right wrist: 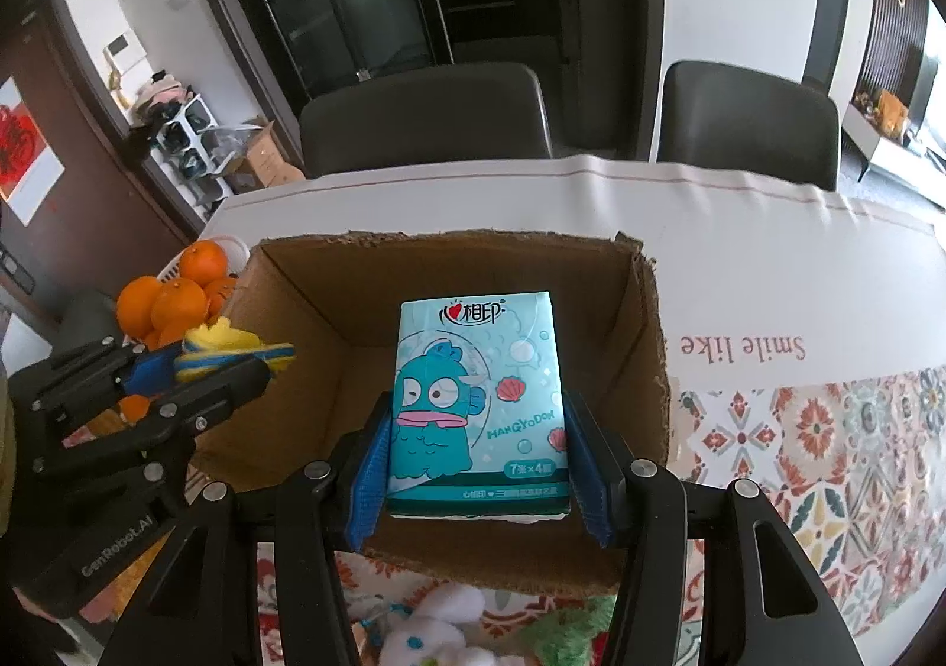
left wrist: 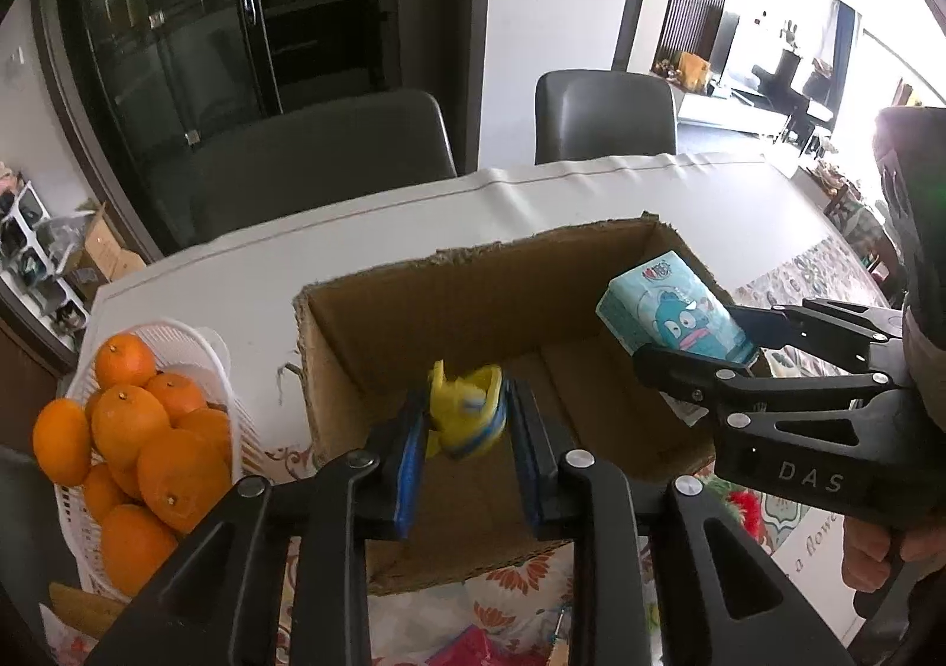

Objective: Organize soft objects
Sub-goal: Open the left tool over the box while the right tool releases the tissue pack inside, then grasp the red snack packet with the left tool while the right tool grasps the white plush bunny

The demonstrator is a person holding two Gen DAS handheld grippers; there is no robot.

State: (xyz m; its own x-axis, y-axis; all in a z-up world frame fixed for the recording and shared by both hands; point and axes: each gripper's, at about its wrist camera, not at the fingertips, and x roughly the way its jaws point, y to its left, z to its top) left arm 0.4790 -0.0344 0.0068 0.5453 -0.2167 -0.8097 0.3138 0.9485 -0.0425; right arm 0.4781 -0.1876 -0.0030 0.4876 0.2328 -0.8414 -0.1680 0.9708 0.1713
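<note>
An open cardboard box [left wrist: 414, 305] [right wrist: 644, 346] stands on the table. My left gripper [left wrist: 467, 429] is shut on a small yellow and blue soft toy [left wrist: 467, 411], held over the box's near left part; it also shows in the right wrist view [right wrist: 230, 349]. My right gripper [right wrist: 479, 465] is shut on a teal tissue pack [right wrist: 479, 400] with a cartoon fish, held over the box's near side; the pack also shows in the left wrist view [left wrist: 674, 317].
A white basket [left wrist: 183, 346] of oranges [left wrist: 130, 417] stands left of the box. A white plush [right wrist: 431, 624] and a green plush [right wrist: 567, 636] lie in front of the box. Two grey chairs [right wrist: 425, 116] stand behind the table.
</note>
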